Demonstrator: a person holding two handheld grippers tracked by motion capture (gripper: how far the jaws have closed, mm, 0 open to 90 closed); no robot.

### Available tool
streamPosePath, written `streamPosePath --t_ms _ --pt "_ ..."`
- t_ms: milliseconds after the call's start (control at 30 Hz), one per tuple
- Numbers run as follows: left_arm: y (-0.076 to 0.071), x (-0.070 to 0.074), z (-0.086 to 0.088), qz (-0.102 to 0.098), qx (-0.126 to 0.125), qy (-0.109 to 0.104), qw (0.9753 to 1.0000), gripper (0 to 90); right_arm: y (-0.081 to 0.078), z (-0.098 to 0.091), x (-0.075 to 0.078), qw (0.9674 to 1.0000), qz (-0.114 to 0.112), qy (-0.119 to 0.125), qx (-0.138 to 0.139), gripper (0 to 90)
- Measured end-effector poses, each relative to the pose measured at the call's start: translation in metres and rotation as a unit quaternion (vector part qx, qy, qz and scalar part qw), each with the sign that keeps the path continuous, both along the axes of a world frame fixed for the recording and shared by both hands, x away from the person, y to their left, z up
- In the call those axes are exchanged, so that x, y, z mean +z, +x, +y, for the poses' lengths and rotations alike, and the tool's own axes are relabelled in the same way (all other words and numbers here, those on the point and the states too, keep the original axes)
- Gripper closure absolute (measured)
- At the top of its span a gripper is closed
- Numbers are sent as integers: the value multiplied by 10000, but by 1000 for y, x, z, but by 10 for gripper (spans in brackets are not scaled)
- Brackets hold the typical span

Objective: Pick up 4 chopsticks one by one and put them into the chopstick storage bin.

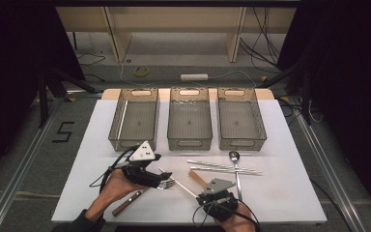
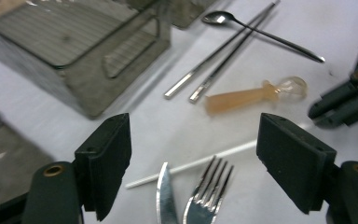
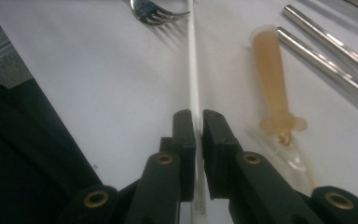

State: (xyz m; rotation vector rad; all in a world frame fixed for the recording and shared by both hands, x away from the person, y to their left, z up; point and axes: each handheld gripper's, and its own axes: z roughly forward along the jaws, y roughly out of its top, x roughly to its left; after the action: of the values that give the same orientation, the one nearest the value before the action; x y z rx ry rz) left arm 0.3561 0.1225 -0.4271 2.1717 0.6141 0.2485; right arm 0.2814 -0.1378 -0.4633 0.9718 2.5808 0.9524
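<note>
White thin plastic stick [image 3: 193, 84] sits clamped between our right gripper [image 3: 198, 126] jaws, its long axis running straight ahead toward the silver metal fork [image 3: 156, 14]; left gripper [image 2: 193, 154] gapes wide.

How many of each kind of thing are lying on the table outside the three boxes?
Fork: 1
Knife: 1
Spoons: 2, a metal spoon and an amber plastic spoon
Metal sticks: 2
White stick: 1
Total: 7
</note>
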Motion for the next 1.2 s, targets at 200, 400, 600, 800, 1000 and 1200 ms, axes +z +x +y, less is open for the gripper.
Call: streamPosePath --t_ms 200,400,600,800,1000,1200 --pt "0 -8 -18 56 -430 301 9986 282 11 -6 5 9999 72 -117 84 847" --pt "1 -16 -37 87 -826 561 9950 328 18 -10 11 9995 81 -245 203 847" --pt "3 -26 -53 110 -1132 897 9895 379 22 -16 19 9992 25 -269 308 847" --pt "9 -31 -66 49 -1223 1058 9868 393 24 -17 22 9986 18 -347 408 847" --pt "16 -37 -74 30 -1271 1278 9836 466 25 -18 25 9986 -5 -324 416 847" --pt "18 -40 -77 -34 -1324 1413 9811 536 25 -18 27 9983 -37 -351 467 847"
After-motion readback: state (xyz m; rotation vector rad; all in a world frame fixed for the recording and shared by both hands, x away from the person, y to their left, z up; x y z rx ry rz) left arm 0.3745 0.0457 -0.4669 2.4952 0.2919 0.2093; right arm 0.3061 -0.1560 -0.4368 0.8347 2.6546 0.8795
